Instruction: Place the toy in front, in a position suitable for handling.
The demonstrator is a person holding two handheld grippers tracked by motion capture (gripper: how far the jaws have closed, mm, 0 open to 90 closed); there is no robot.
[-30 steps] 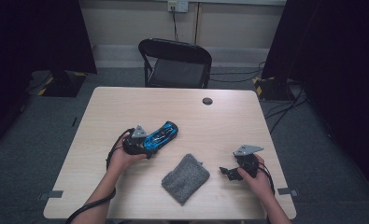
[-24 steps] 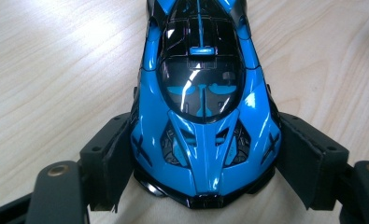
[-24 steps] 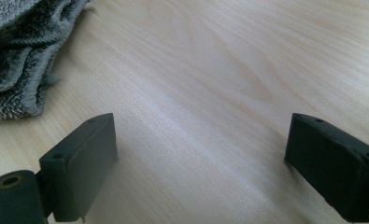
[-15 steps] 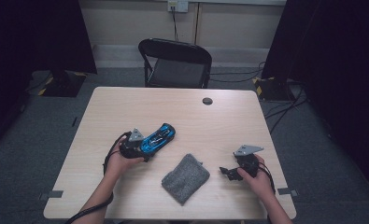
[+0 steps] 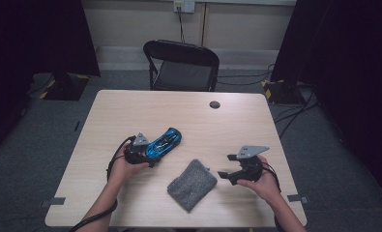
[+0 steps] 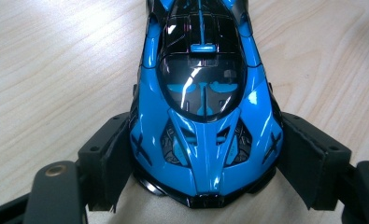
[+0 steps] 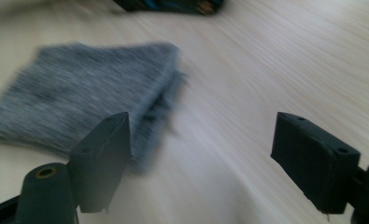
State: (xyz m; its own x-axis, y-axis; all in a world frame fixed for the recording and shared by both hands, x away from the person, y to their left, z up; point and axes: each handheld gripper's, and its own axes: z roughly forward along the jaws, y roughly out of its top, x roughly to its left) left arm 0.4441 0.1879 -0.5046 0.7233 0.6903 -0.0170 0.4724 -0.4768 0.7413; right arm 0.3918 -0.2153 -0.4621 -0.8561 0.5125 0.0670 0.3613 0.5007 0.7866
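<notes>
Where dark curtains hang, pale wood table [image 5: 130, 116], black folding chair [image 5: 181, 65] behind.

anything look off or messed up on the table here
Nothing stands out. The blue car sits upright on its wheels on the table, its nose between the left gripper pads. The grey cloth lies flat and folded, just left of the open right gripper. No spill or damage shows.

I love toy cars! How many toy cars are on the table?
1. The blue toy car sits on the table's left side, its end between the left gripper's jaws. The grey cloth might hide something small underneath.
</notes>
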